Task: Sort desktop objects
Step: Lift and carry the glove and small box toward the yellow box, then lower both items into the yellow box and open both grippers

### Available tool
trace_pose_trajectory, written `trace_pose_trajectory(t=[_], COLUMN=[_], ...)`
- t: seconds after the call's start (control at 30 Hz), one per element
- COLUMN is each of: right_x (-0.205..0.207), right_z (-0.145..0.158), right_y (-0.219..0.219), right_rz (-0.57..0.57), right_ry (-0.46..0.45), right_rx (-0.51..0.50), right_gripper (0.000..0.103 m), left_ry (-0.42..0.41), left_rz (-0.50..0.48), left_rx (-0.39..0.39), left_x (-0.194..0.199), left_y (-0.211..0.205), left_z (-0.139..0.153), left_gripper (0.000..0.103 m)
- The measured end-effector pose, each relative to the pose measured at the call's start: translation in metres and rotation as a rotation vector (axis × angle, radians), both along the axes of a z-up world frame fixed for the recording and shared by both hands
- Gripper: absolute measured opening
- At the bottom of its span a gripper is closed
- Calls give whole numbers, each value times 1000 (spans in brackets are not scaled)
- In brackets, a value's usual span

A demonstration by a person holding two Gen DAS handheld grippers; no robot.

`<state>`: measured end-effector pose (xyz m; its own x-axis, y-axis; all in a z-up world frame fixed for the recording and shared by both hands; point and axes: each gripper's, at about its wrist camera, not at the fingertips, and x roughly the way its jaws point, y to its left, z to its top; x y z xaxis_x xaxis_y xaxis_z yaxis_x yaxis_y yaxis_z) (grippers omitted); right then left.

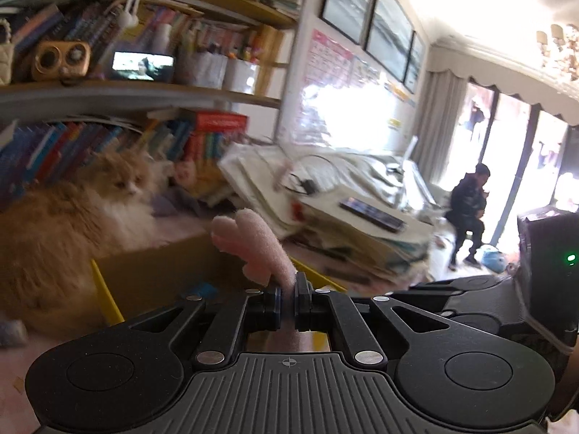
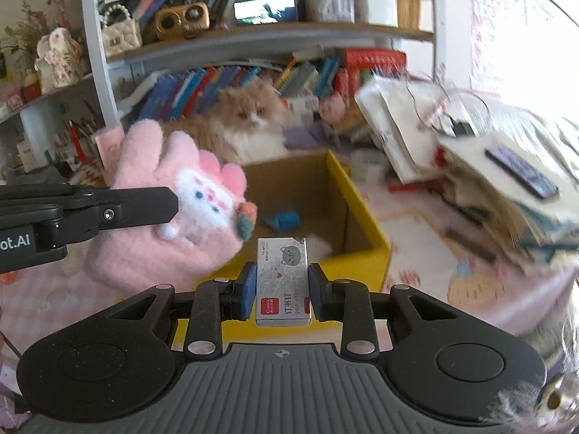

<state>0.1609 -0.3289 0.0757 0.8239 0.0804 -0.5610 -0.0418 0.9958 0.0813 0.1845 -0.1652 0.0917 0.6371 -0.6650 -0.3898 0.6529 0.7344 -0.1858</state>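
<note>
Glove [image 2: 163,217]: pink and fluffy, with a white animal patch, pink ears and a small orange and green piece at its 3 o'clock edge; it is held in the air at 9 o'clock of the box, seen from the right wrist.
Left gripper [image 1: 287,302]: pressed together on the glove's pink cloth, which is seen rising from between the pads toward 11 o'clock.
Staple box [image 2: 282,282]: small, grey-white card, printed with a cat face and a red label; it is held upright over the near edge of the box.
Right gripper [image 2: 282,298]: blue pads are clamped on the two sides of the staple box.
Box [image 2: 362,224]: brown card with yellow rims, open at the top; a blue thing [image 2: 284,220] is seen lying inside.
Surface: a pink patterned cloth [image 2: 427,253] is spread over the desk.
Cat [image 2: 246,123]: orange and white, long-haired, lying behind the box at 12 o'clock.
Papers [image 2: 488,181]: a blurred, tilted heap at 3 o'clock, with a dark phone [image 2: 521,171] on top.
Room: shelves [image 2: 253,39] are filled with books; a seated person [image 1: 468,213] is seen by bright windows in the left view.
</note>
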Motion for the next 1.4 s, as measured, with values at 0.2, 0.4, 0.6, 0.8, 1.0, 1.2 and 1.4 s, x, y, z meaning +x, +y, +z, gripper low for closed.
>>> trace_pose_trajectory(t=[0.2,0.4,0.6,0.8,1.0,1.2,1.4], right_x=[46,89,116,130,136,133,125], right_z=[2,-21,-43,-59,-68,-68,-61], right_y=[-7,-8,-4,-1,-2,-4,-9], right_rz=[73,153,225,279,295,291,276], right_ry=[-33,40,100,156,192,190,162], right_rx=[-36,-75,-113,-128,-126,-117,-96], right_gripper=[27,27,27,27,28,28,30], left_ry=[9,66,121,156,170,155,102], left_rz=[74,103,113,130,137,156,209], left_rx=[64,183,249,271,288,307,292], left_x=[37,61,73,79,78,74,66], left_y=[-11,-25,-31,-33,-38,-42,-38], left_z=[-11,-41,-63,-73,-79,-78,-67], left_gripper=[5,5,5,5,6,11,35])
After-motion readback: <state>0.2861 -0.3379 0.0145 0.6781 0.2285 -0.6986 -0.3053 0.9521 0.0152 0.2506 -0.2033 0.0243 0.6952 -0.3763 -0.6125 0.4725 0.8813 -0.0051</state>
